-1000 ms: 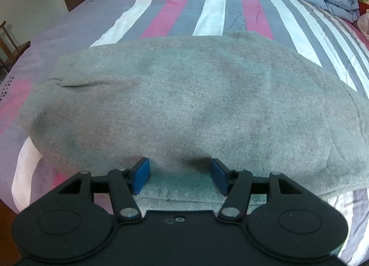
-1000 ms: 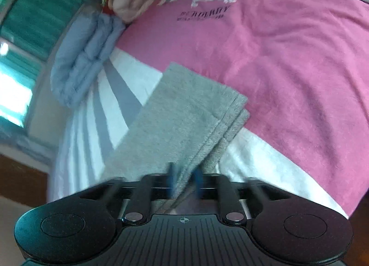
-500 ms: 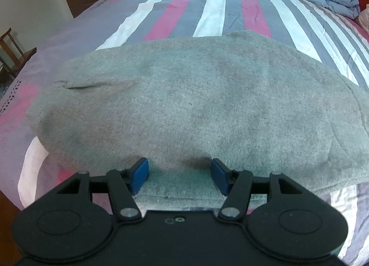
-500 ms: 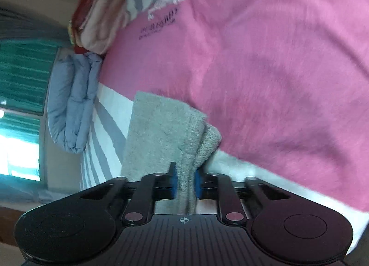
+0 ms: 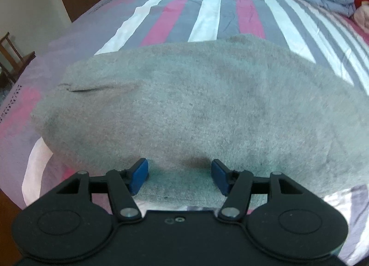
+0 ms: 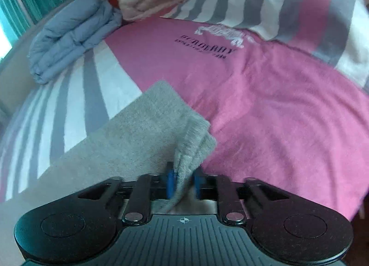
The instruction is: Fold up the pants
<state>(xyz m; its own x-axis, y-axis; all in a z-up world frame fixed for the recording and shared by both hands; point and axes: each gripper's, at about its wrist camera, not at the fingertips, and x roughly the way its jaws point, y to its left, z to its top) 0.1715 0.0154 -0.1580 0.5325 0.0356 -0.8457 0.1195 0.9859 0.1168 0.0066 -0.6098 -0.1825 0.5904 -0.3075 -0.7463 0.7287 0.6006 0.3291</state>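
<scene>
Right wrist view: the right tool (image 6: 183,181), which half a second ago pinched the leg end of the grey pants (image 6: 129,132) tightly, is now opening, the cloth still draped loosely between its pads. That suggests a release or regrip. The left tool (image 5: 180,174) stays spread over the pants lying flat on the bed (image 5: 212,12). Dark lettering on the pink sheet (image 6: 276,109) is too blurred to read.
</scene>
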